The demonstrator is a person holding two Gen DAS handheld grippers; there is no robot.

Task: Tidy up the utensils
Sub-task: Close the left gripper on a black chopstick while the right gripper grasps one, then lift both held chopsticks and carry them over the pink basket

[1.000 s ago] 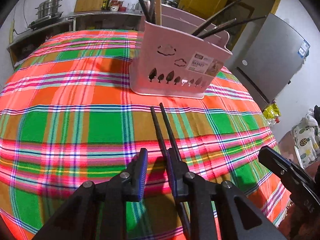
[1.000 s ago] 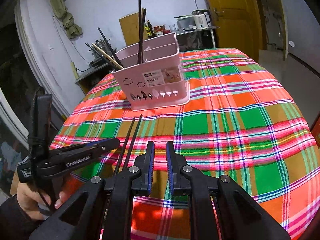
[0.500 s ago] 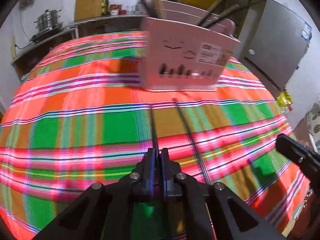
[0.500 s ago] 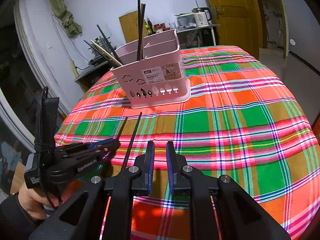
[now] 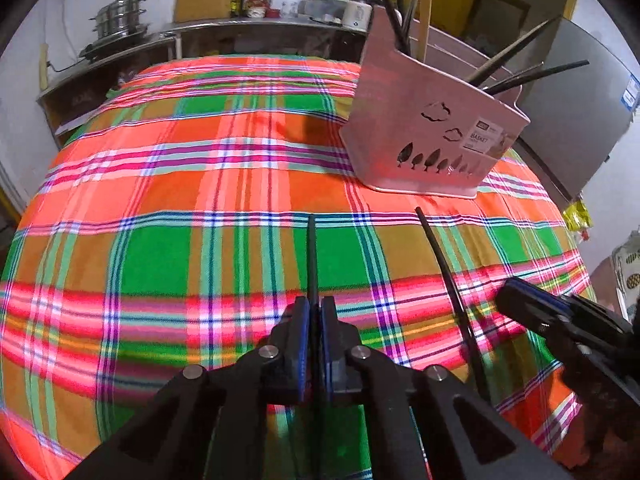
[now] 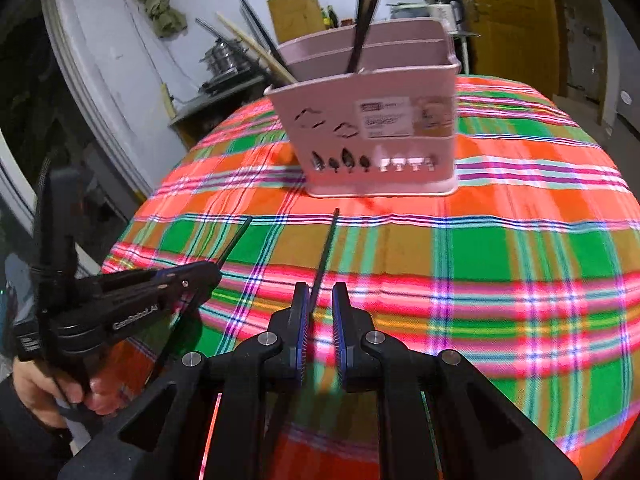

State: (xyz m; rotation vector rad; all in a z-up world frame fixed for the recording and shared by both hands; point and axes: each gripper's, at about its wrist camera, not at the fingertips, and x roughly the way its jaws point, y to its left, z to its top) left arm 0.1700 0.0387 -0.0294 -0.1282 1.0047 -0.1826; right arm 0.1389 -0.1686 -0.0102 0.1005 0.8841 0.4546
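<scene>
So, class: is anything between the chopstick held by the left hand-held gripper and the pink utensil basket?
Nothing visible: only bare plaid tablecloth lies between the held chopstick and the pink utensil basket.

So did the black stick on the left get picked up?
Yes. The left gripper shut on one black chopstick and swung it leftward, apart from the other chopstick.

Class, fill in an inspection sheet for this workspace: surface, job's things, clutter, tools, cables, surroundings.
Surface: plaid tablecloth covers the table.
Job's things: pink basket holding chopsticks; one black chopstick in the left tool; the second chopstick lies between the right tool fingers.
Clutter: nothing seen.
Tools: left shut on its chopstick; right open.
Cables: nothing seen.
Surroundings: steel pots, yellow door, fridge.
</scene>
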